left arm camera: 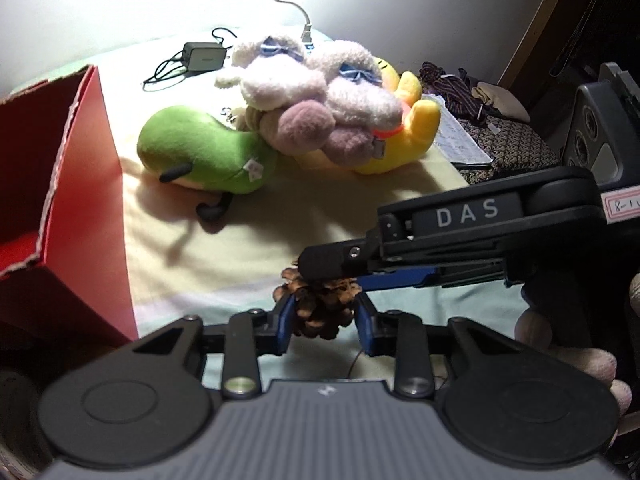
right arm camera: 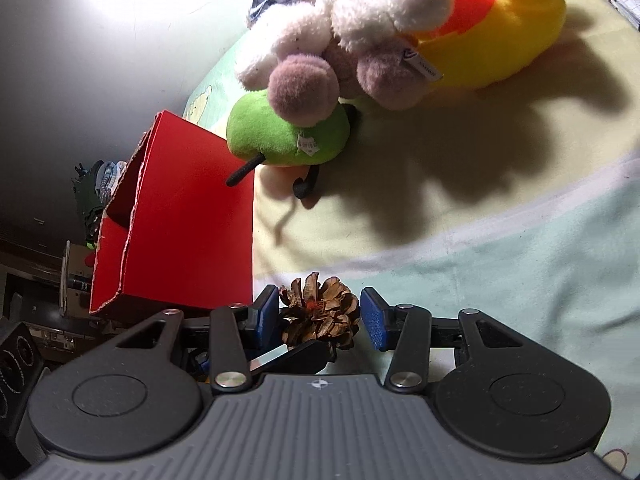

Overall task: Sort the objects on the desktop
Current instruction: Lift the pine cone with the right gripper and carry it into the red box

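Both wrist cams close, angled down over the bed sheet (left arm camera: 400,200). Shared: pine cone (left arm camera: 320,312), red box (left arm camera: 92,184), plush pile (left arm camera: 320,92). Right cam rolled.

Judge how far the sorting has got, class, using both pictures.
Done: nothing shows as sorted; the visible part of the red box looks empty. In hand: the left claw is shut on the pinecone, with the right claw open around it. Left: the green toy, the fluffy toys and the yellow toy lie on the sheet.

A plain white wall (left arm camera: 120,8) glows under a bright light. A soft bed sheet, pale yellow and light green, (left arm camera: 312,216) covers the bed. The right side is dark.
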Demonstrator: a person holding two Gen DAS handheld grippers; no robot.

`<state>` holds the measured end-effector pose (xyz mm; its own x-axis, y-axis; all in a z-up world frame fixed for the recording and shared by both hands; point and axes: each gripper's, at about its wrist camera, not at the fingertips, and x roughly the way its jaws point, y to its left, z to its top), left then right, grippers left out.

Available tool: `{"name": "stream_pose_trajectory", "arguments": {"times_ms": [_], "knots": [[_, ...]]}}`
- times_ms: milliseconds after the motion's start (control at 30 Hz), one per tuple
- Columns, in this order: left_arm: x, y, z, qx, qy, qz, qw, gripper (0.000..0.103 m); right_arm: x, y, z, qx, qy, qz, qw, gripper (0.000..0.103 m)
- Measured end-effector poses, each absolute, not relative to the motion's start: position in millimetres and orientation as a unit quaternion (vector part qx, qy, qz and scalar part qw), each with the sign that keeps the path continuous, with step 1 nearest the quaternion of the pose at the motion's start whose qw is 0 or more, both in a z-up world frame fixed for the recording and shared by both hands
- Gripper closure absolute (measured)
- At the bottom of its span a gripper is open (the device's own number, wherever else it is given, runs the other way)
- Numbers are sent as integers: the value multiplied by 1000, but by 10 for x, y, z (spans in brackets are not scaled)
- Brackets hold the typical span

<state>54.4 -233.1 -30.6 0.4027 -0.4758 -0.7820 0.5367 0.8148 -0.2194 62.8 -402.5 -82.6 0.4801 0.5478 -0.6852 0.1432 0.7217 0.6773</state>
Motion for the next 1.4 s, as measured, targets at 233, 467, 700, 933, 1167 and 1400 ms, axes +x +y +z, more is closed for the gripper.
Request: {"name": "stream_pose_trajectory", "arguments": {"times_ms": [233, 467, 700, 933, 1167, 1400], "knots": [[524, -2261, 71, 21, 412, -303, 859, 71, 563, -4116, -574, 362, 460, 129, 800, 54], [563, -1923, 480, 19, 359, -276, 892, 71, 682, -3952, -181, 348, 417, 163, 823, 54], [834, -1277, 717, 10, 331, -248, 911, 71, 975, -3461, 229, 301, 389, 213, 844, 54], [1316, -510, 620, 10, 348, -222, 911, 71, 1418, -2711, 397, 263, 394, 235, 849, 54], [1894, 79, 193, 4, 415, -197, 888, 71, 1949, -1913, 156, 237, 442, 239, 831, 54], [2319, 401, -168, -8, 484, -177, 857, 71, 2378, -1392, -221, 252, 510, 225, 791, 55]]}}
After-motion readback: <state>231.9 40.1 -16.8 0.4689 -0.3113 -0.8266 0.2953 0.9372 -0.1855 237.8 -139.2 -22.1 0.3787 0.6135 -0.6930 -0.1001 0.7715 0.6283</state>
